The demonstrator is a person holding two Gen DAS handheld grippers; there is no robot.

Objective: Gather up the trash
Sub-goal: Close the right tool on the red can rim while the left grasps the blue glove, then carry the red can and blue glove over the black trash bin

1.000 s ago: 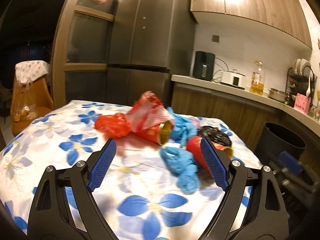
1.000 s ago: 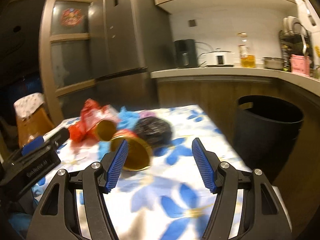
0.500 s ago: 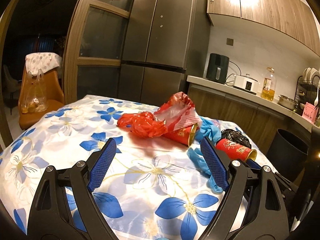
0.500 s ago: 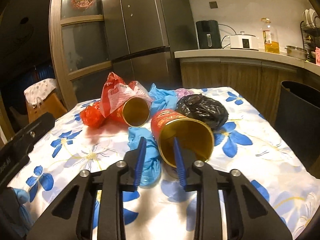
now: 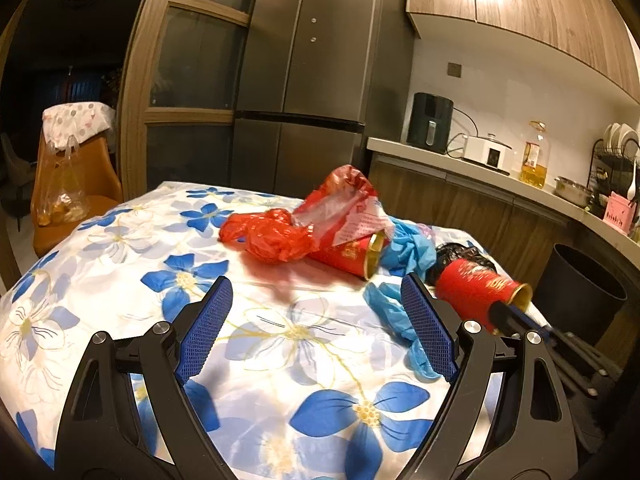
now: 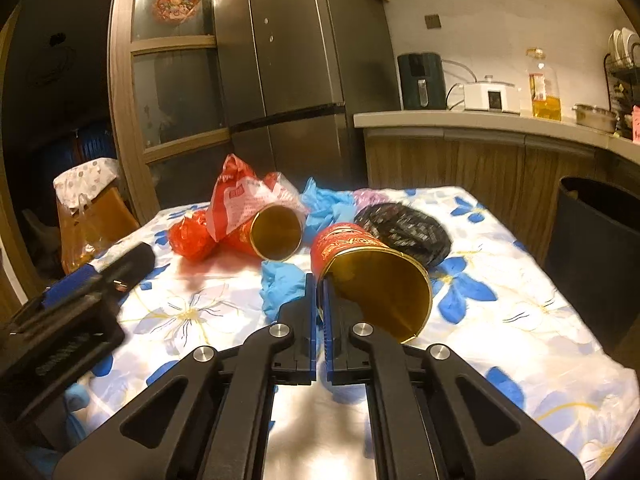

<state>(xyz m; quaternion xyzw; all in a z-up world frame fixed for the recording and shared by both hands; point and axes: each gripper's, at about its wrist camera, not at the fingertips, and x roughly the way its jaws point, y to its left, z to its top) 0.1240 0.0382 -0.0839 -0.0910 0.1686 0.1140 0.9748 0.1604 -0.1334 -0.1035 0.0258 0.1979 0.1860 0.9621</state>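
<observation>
With right gripper [image 6: 319, 300] pinching the near red cup's [image 6: 372, 272] rim and left gripper [image 5: 316, 328] gaping idle, best to lift gently, keep level, swing toward the black bin [image 6: 600, 240].

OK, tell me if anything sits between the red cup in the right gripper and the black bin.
Nothing visible does. The right gripper is shut on the rim of the red cup, and the black bin stands open past the table's right edge, with only bare tablecloth between.
</observation>
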